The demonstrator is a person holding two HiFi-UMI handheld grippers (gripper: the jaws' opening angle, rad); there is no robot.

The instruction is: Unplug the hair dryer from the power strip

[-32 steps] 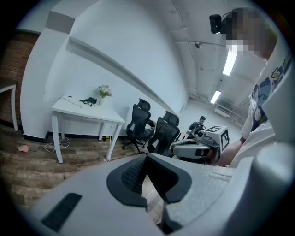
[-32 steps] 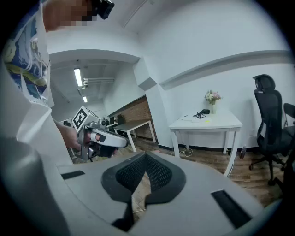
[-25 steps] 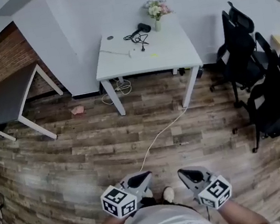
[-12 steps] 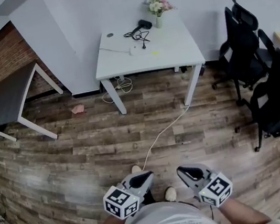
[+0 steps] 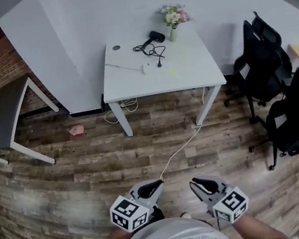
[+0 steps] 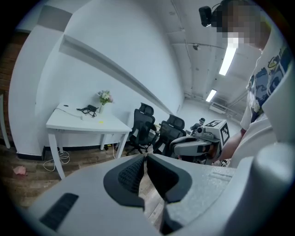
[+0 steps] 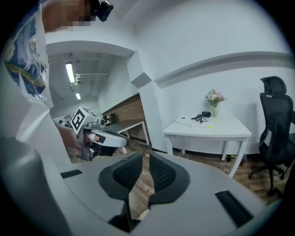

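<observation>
A black hair dryer (image 5: 155, 35) lies at the back of the white table (image 5: 186, 64), its dark cord looped beside it. A white power strip (image 5: 145, 68) lies nearer the table's middle. Both grippers are held low in front of the person, far from the table. My left gripper (image 5: 159, 183) is shut, with nothing between its pads. The jaws of my right gripper (image 5: 194, 183) are opening, with a narrow gap and nothing in it. The left gripper view shows the hair dryer (image 6: 92, 108) small and distant; the right gripper view shows the hair dryer (image 7: 205, 114) too.
A vase of flowers (image 5: 172, 18) stands beside the hair dryer. Black office chairs (image 5: 265, 62) crowd the right side. A grey table (image 5: 1, 112) stands at the left by a brick wall. A pale cable (image 5: 180, 148) runs across the wooden floor from under the table.
The person has walked toward the white table, which now looks nearer and larger. Both grippers moved forward with the person and keep their places side by side.
</observation>
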